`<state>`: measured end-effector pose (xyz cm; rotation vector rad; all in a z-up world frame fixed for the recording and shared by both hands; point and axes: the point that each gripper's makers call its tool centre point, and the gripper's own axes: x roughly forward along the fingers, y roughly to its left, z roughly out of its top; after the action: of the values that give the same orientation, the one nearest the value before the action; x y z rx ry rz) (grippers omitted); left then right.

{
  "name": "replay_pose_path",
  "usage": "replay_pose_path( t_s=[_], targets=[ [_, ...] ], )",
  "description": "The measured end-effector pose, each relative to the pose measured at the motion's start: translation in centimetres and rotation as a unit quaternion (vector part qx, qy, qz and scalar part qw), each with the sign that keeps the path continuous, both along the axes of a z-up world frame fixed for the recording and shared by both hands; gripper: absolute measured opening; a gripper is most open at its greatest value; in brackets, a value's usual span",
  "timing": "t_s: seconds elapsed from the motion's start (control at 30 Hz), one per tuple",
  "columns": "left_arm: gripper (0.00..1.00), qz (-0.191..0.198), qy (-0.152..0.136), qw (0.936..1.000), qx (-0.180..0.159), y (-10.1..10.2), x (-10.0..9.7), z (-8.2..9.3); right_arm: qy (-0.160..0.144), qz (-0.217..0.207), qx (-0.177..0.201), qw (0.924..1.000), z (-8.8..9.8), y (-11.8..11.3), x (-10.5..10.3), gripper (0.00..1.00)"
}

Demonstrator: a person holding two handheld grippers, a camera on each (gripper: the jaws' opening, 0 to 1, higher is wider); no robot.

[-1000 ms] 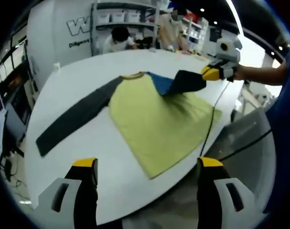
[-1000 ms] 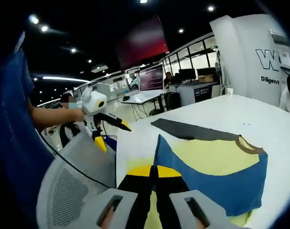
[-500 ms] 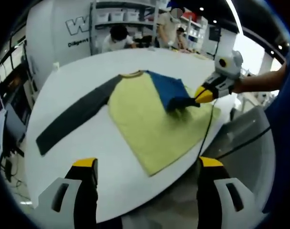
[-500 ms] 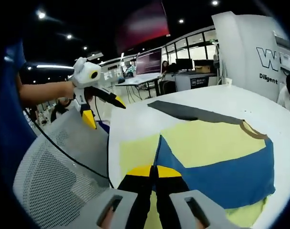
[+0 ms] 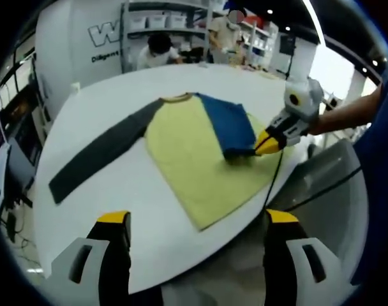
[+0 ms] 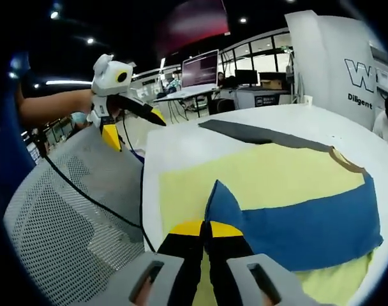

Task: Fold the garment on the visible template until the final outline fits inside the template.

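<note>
Since a second ago we are carrying the blue sleeve (image 5: pixel 227 124) inward: the right gripper (image 5: pixel 260 145) is dropping from the upper right of the left gripper view to right of center, and the sleeve, lifted in the air a second ago, is now lying flat across the yellow shirt (image 5: pixel 200 159). In the right gripper view the right gripper's (image 6: pixel 207 231) tips are pressed together on the sleeve's cuff at lower center, the blue band stretching right toward the collar (image 6: pixel 344 162). The left gripper (image 5: pixel 193 220) is hanging spread and empty at the bottom of its view, short of the table (image 5: pixel 104 102); in the right gripper view it (image 6: pixel 131 122) is sitting at upper left. The dark sleeve (image 5: pixel 101 153) is lying out to the left, unfolded. We are judging one sleeve fold nearly laid, with the other sleeve and the body folds to come. We cannot make out a template.
</note>
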<state>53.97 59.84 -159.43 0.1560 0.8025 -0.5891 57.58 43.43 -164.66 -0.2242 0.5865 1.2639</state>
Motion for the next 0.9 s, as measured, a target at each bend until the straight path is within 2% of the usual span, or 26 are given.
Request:
replay_pose_path(
  t_s=[0.43,0.63,0.77,0.9],
  targets=[
    [0.8,0.004,0.001,1.0,-0.004,0.3,-0.4,-0.4,0.004,0.024,-0.024,0.9994,-1.3,-0.7,-1.6,0.0],
    [0.8,0.005,0.001,1.0,-0.005,0.3,-0.5,-0.5,0.012,0.042,-0.032,0.9985,-2.2,-0.8,-3.3,0.0],
    [0.8,0.006,-0.002,1.0,-0.005,0.4,-0.6,-0.3,0.015,0.034,-0.02,0.9991,-1.6,-0.9,-3.5,0.01],
    [0.8,0.009,0.0,0.9999,-0.004,0.6,-0.6,-0.5,0.012,0.024,-0.007,0.9996,-0.2,-1.9,-3.5,0.03]
  ],
)
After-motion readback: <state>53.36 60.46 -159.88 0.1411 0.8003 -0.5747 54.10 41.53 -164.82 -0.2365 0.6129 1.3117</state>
